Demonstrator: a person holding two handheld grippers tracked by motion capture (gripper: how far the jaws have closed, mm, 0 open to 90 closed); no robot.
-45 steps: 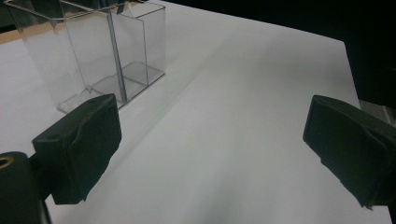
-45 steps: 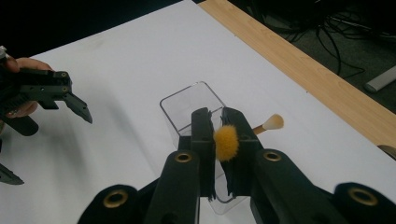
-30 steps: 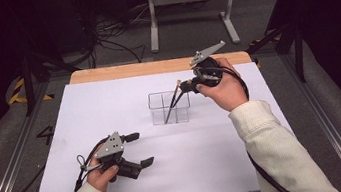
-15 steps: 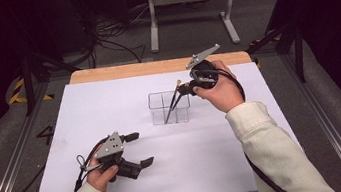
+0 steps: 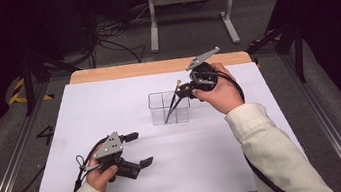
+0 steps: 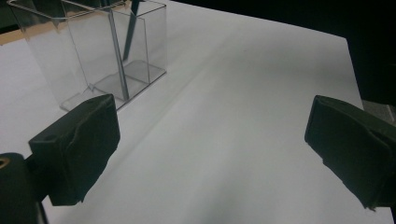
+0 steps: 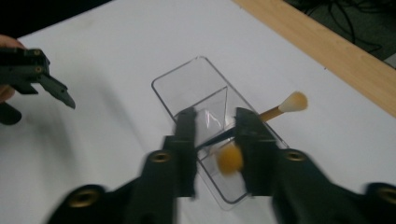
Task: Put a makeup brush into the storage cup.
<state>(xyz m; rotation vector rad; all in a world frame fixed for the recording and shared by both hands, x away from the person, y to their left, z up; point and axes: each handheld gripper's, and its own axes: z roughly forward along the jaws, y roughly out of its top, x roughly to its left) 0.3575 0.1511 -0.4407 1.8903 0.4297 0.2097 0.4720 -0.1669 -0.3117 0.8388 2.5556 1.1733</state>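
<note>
The white paper-covered table [image 5: 110, 109] carries the clear plastic two-compartment holder [image 5: 160, 110] at its middle. Your right gripper [image 5: 184, 90] hangs over it, jaws slightly parted around the thin dark tan-tipped brush [image 5: 173, 101] leaning inside. Your left gripper [image 5: 140, 151] rests spread wide and empty, well apart.

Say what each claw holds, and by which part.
Nothing seems held. The right claw stands open around the upper handle of a brush; the left claw is empty.
</note>
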